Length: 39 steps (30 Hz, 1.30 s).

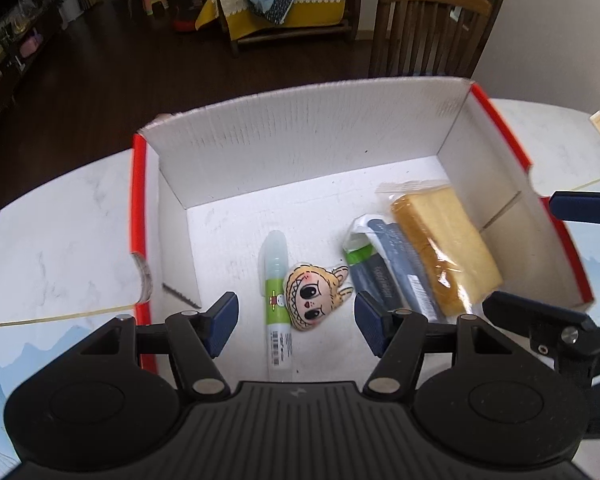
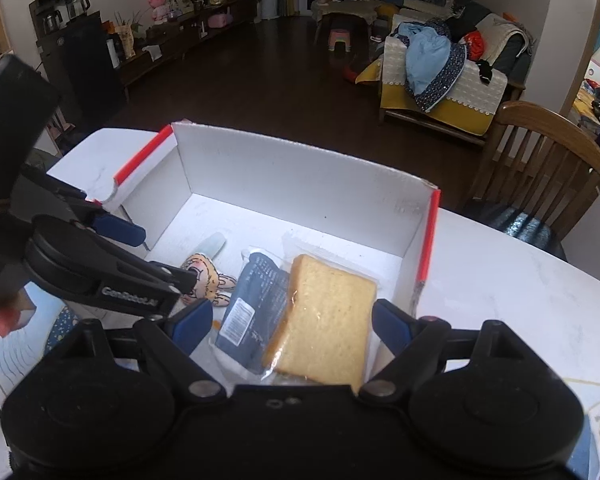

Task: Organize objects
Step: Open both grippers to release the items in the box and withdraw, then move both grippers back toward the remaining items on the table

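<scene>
Left wrist view: we see our left gripper (image 1: 296,320) pointing steeply down into the white box (image 1: 300,136), jaws apart, nothing between the pads.
Under left gripper: glue stick (image 1: 277,300) and cartoon-face charm (image 1: 314,298) lie side by side on the box floor.
Right wrist view: our right gripper (image 2: 292,326) hangs over the box, jaws wide, clear of everything.
Below right gripper: wrapped bread slice (image 2: 328,320) overlaps a dark blue packet (image 2: 248,312).
Box: on the white table (image 2: 500,280).
</scene>
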Available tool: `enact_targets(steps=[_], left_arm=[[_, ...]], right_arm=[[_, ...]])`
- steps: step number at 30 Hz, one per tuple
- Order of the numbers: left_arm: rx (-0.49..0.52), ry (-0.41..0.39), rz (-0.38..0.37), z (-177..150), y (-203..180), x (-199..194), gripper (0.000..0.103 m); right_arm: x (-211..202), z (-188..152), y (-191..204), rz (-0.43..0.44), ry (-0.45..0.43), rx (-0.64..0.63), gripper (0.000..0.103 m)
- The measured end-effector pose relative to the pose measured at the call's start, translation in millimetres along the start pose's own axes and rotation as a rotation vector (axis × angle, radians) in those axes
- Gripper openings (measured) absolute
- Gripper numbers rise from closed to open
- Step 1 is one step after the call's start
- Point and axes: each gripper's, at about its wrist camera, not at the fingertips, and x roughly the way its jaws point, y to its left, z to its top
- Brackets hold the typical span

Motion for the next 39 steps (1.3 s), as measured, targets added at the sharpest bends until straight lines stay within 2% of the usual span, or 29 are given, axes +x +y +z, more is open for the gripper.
enact_targets(steps=[14,21,32,35,39], left_arm=[[-0.014,-0.121,-0.032,-36,-9,-85,0.063],[-0.004,-0.162,-0.044,-63,-14,-121,0.063],[0.022,-0.220,-0.053,-117,-18,-168,0.063],[0.022,-0.237,-0.062,-133,-17,-177,0.071],[0.028,-0.250,-0.069,-154,-16,-186,0.071]], right_arm=[[-69,-19,19,-0.039,-0.069,0.033,0.087],[-96,-41,29,-0.041,-0.086,0.085,0.088],[-141,-75,55,-0.016,-0.141,0.090,0.091],[-151,-86,64,-0.007,-0.151,0.089,0.093],[-157,-100,75,-0.003,-0.155,0.078,0.095]])
